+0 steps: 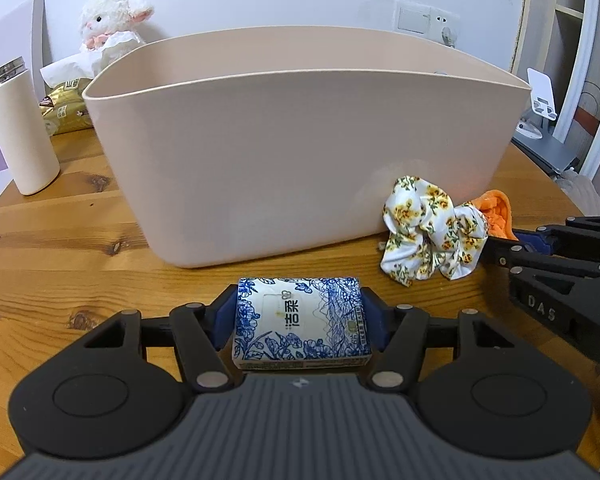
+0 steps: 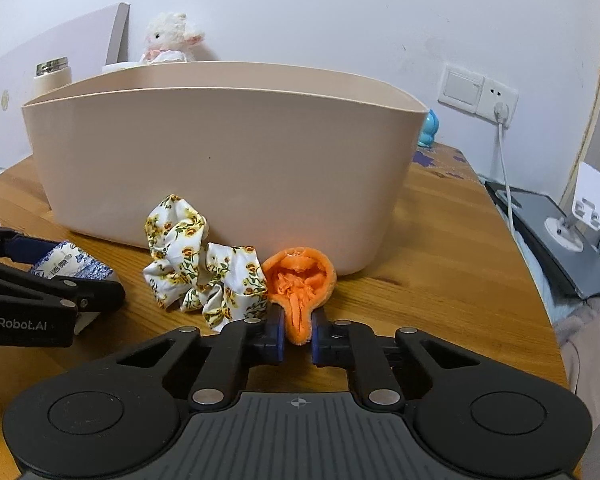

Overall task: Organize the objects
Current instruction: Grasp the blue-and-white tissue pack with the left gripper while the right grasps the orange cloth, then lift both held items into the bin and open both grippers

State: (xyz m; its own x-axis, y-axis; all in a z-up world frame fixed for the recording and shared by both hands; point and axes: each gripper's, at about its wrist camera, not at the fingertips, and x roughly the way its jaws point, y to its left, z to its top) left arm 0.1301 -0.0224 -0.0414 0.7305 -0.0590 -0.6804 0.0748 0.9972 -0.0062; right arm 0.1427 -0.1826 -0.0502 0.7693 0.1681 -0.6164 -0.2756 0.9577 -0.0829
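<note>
A blue-and-white tissue pack (image 1: 302, 323) lies on the wooden table in front of the beige bin (image 1: 300, 152), and my left gripper (image 1: 300, 316) is shut on its two sides. In the right wrist view that pack (image 2: 70, 266) shows at the left. My right gripper (image 2: 298, 334) is shut on an orange fuzzy scrunchie (image 2: 302, 280) that rests against the beige bin (image 2: 220, 160). A floral scrunchie (image 2: 204, 270) lies loose just left of it. In the left wrist view the floral scrunchie (image 1: 430, 230) and the orange scrunchie (image 1: 496, 210) lie at the right, with my right gripper (image 1: 496, 246) behind them.
A white bottle (image 1: 20, 128), a gold packet (image 1: 66, 106) and a plush lamb (image 1: 112, 26) stand behind the bin at the left. A blue figure (image 2: 430, 128) and a wall socket with cable (image 2: 500, 110) are at the right. The table edge (image 2: 540, 280) curves near a grey stand (image 2: 560, 232).
</note>
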